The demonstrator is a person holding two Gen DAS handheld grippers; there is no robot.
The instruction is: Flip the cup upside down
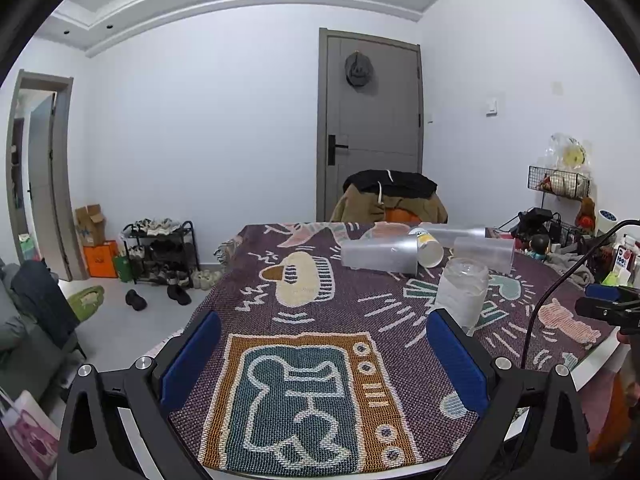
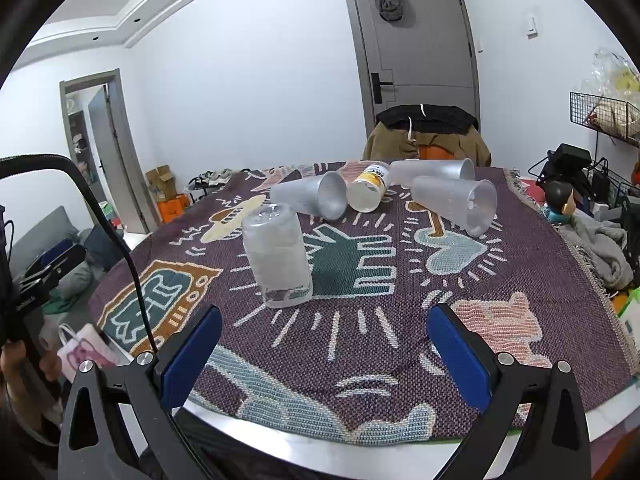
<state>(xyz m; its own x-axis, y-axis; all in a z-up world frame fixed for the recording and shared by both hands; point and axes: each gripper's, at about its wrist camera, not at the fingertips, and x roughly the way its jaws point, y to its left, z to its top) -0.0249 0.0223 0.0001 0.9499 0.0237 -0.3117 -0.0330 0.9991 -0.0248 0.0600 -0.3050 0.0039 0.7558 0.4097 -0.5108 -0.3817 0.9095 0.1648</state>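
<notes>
A frosted clear cup (image 2: pixel 278 256) stands upside down on the patterned cloth (image 2: pixel 360 344), left of centre; it also shows in the left wrist view (image 1: pixel 462 294), just beyond the right finger. Behind it lie three frosted cups on their sides (image 2: pixel 310 197) (image 2: pixel 456 204) (image 2: pixel 434 170) and a white cup with a yellow label (image 2: pixel 368 192). My right gripper (image 2: pixel 324 344) is open and empty, near the table's front edge, short of the upside-down cup. My left gripper (image 1: pixel 324 356) is open and empty over the cloth's orange-framed figure (image 1: pixel 296 404).
A chair draped with clothes (image 2: pixel 428 132) stands behind the table. Clutter, a grey towel (image 2: pixel 600 248) and a wire shelf (image 2: pixel 608 114) are at the right. A black cable (image 2: pixel 104 232) arcs at the left. The table's white rim (image 2: pixel 320 446) is near me.
</notes>
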